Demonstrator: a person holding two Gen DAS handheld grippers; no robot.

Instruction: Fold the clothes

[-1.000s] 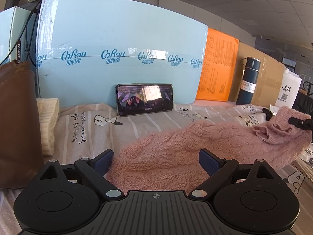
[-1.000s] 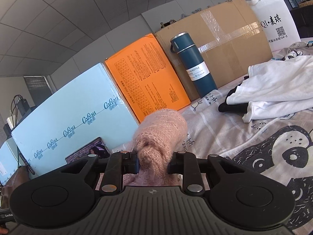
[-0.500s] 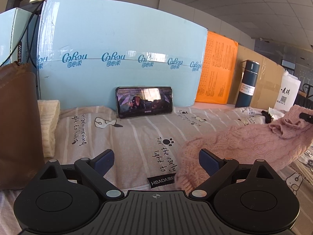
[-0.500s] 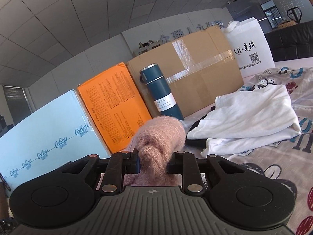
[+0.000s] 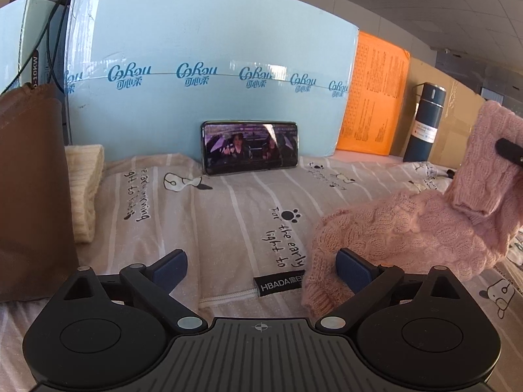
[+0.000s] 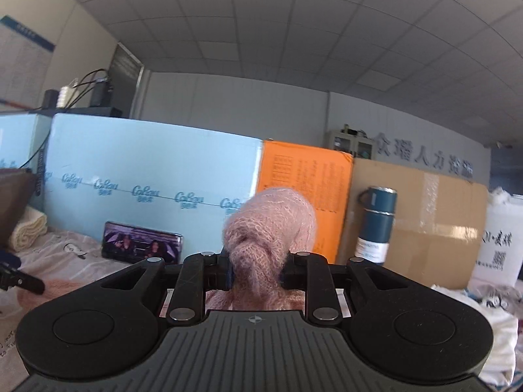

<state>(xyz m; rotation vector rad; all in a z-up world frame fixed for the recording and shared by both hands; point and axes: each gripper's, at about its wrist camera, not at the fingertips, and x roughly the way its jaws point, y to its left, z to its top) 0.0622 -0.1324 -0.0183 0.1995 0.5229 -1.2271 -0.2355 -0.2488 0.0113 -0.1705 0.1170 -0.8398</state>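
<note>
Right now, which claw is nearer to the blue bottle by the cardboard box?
Right. The right claw, clamped on the pink sweater, is lifted just in front of the blue bottle. The left claw hangs open, low over the bedsheet, farther away.

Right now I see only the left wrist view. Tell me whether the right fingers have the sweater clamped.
Observer: Yes. In the right wrist view the right fingers are shut on a bunched fold of the sweater.
Operator: Tell me what lies to their right.
Observer: A heap of white clothes, low at that view's right edge.
Operator: Say what stands behind it.
Observer: A white bag, in front of the cardboard box.
</note>
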